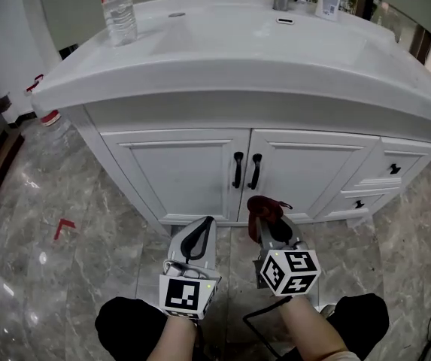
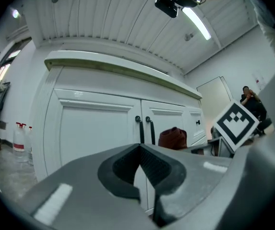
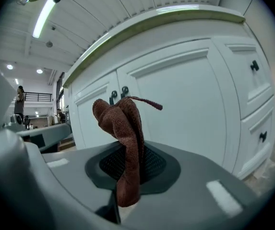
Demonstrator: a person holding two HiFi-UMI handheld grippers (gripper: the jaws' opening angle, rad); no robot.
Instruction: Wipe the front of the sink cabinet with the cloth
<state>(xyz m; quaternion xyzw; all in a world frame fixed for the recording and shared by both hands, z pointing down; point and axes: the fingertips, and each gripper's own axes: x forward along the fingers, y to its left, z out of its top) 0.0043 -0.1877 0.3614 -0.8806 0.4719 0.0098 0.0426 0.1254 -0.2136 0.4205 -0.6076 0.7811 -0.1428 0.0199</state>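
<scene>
You're pinching the reddish-brown cloth (image 3: 124,128) in your right gripper (image 3: 127,170) — the jaws are clamping it, with the rag bunching up at lower middle of the head view, near the white sink cabinet (image 1: 185,173) but not touching it. Your left gripper (image 2: 139,169) is sitting beside it, jaws together on nothing, and both are pointing toward the black door handles (image 1: 246,170).

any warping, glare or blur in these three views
Head view: fisheye bows the white sink cabinet top, lamp glints on the glossy grey marble floor. Left gripper view: dark rounded corners. Right gripper view: brown terry cloth sharp, ceiling tube light blown out.
</scene>
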